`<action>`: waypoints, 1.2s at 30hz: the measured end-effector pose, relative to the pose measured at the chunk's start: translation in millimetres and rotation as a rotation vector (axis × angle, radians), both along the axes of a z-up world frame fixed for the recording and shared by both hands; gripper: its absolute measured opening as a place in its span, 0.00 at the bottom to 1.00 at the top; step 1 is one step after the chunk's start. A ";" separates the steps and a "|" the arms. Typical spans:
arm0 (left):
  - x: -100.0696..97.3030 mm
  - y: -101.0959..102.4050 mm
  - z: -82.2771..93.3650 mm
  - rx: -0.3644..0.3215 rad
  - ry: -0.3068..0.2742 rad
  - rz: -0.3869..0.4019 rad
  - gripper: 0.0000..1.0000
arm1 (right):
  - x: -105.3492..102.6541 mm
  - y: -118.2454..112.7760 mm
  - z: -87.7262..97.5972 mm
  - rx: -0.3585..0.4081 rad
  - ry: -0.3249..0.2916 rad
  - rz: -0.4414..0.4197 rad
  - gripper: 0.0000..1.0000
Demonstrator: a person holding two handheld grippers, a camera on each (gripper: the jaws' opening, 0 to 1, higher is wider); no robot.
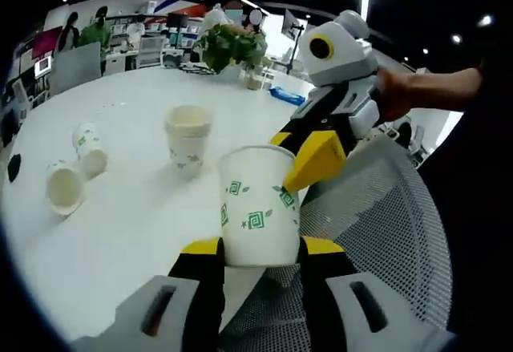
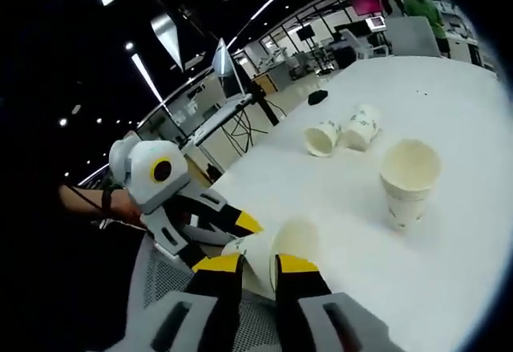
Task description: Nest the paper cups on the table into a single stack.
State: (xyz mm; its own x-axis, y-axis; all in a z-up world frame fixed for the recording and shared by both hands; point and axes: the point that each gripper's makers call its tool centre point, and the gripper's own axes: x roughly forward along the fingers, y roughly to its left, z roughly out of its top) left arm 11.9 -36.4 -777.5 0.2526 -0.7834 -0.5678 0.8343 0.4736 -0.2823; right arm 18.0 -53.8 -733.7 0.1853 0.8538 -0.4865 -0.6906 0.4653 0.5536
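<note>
My left hand-held gripper (image 1: 260,252) clamps paper cup (image 1: 258,208) by base, upright, over table (image 1: 136,232) edge. My right hand-held gripper (image 2: 256,268) reaches in from 2 o'clock in left gripper view, jaws pinching same cup's rim (image 2: 292,240). Upright cup stack (image 1: 189,139) stands on table at 11 o'clock from held cup. Two cups lie tipped on sides at 9 o'clock, touching: near one (image 1: 64,187), far one (image 1: 90,148). Mesh chair (image 1: 385,216) beneath both grippers. Potted plant (image 1: 232,47) at table's far side.
</note>
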 end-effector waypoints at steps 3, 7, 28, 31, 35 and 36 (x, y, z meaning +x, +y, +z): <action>-0.3 -0.3 -0.1 0.001 0.000 0.002 0.35 | -0.6 1.6 3.7 0.019 0.012 -0.008 0.09; 0.1 0.8 -0.4 0.001 0.003 0.010 0.36 | -2.7 4.0 7.8 0.036 0.019 -0.012 0.05; 44.8 44.6 -5.1 0.040 0.007 0.300 0.47 | 66.3 -43.8 54.4 0.004 -0.138 -0.213 0.00; 49.2 49.7 -4.7 0.036 0.005 0.331 0.49 | 80.8 -54.0 59.2 -0.009 -0.161 -0.247 0.00; 48.9 50.4 -4.8 0.034 0.002 0.335 0.51 | 97.8 -62.8 62.3 -0.031 -0.182 -0.280 0.00; 48.5 50.2 -5.0 0.034 0.002 0.333 0.51 | 102.5 -64.7 61.0 -0.044 -0.184 -0.286 0.00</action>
